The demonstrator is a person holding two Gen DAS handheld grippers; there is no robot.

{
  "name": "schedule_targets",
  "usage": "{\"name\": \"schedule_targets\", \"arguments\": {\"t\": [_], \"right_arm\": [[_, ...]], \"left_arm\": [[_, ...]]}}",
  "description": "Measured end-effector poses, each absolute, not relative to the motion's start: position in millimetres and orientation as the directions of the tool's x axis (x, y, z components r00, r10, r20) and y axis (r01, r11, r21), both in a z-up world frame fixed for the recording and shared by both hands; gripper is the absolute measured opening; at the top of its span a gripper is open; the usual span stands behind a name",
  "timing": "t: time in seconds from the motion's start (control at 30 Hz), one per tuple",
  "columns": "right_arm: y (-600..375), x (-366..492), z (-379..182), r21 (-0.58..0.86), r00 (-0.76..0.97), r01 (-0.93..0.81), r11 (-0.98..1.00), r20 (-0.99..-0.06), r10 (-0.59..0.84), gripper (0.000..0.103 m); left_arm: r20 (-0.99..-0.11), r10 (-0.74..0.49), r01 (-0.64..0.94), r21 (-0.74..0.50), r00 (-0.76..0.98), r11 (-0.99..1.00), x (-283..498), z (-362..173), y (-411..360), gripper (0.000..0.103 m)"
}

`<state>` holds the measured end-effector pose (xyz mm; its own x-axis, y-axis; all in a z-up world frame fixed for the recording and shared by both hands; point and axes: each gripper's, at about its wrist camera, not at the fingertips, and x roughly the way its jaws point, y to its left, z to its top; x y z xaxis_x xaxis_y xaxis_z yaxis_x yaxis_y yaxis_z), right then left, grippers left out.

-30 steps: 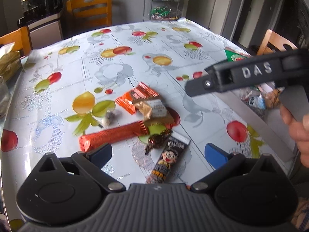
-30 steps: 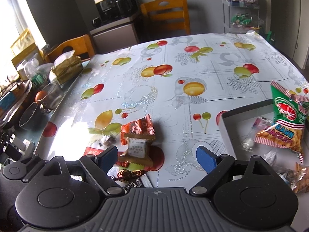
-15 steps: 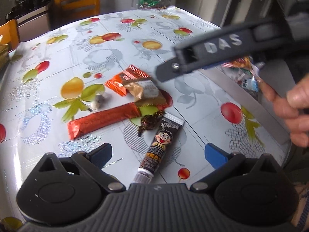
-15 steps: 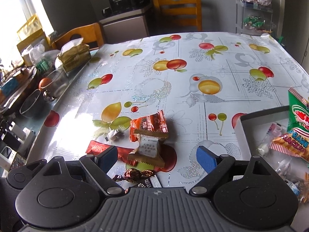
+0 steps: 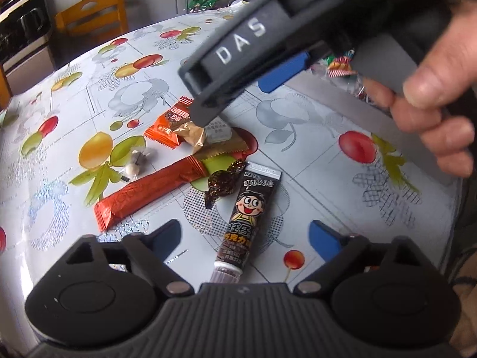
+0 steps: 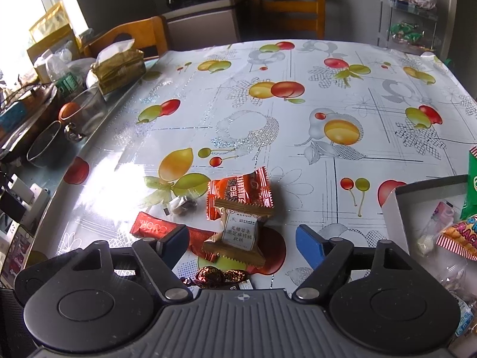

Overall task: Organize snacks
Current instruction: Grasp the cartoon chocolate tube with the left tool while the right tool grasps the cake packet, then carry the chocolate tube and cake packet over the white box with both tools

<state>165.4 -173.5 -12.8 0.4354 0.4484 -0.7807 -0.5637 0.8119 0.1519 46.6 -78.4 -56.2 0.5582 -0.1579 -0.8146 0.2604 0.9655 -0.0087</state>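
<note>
My right gripper [image 6: 242, 238] gapes wide above a brown, white-labelled snack packet [image 6: 238, 232] lying between its fingers; my left gripper [image 5: 246, 235] is open too.

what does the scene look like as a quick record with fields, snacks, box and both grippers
surface: table with fruit-print cloth
loose snacks: gold-brown pastry packet overlapping orange packet; long red stick pack; twist-wrapped brown candy; black cartoon-face tube; small clear-wrapped candy
box: grey tray, holds shrimp cracker bag
left gripper: jaws open, above tube
right gripper: jaws open, around pastry packet, not closed
</note>
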Motion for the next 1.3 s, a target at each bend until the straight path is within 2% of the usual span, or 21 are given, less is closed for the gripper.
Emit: {"name": "schedule_targets", "arguments": {"t": [0.3, 0.4, 0.47, 0.5, 0.93, 1.13, 1.3], "right_arm": [[-172, 172, -14, 0.146, 0.434, -0.56, 0.816, -0.787, 0.439, 0.077], [-171, 173, -16, 0.147, 0.43, -0.559, 0.816, -0.79, 0.437, 0.078], [-170, 173, -16, 0.146, 0.427, -0.56, 0.816, -0.793, 0.435, 0.078], [-170, 174, -17, 0.145, 0.427, -0.559, 0.816, -0.794, 0.434, 0.078], [-158, 178, -30, 0.119, 0.415, -0.576, 0.808, -0.809, 0.415, 0.077], [-148, 185, -44, 0.112, 0.393, -0.581, 0.806, -0.828, 0.399, 0.061], [-144, 192, -54, 0.103, 0.383, -0.58, 0.808, -0.841, 0.383, 0.055]], "left_arm": [[-0.834, -0.14, 0.245, -0.007, 0.533, 0.97, 55, -70, -77, 0.07], [-0.827, -0.137, 0.234, -0.007, 0.546, 0.972, 56, -68, -74, 0.05], [-0.823, -0.131, 0.217, -0.01, 0.553, 0.976, 55, -67, -71, 0.032], [-0.821, -0.123, 0.209, -0.005, 0.558, 0.978, 55, -66, -70, 0.029], [-0.821, -0.076, 0.12, -0.009, 0.566, 0.993, 46, -64, -49, 0.023], [-0.822, -0.063, 0.092, -0.012, 0.566, 0.996, 41, -63, -43, 0.023], [-0.822, -0.051, 0.073, -0.012, 0.567, 0.997, 39, -64, -40, 0.023]]}}
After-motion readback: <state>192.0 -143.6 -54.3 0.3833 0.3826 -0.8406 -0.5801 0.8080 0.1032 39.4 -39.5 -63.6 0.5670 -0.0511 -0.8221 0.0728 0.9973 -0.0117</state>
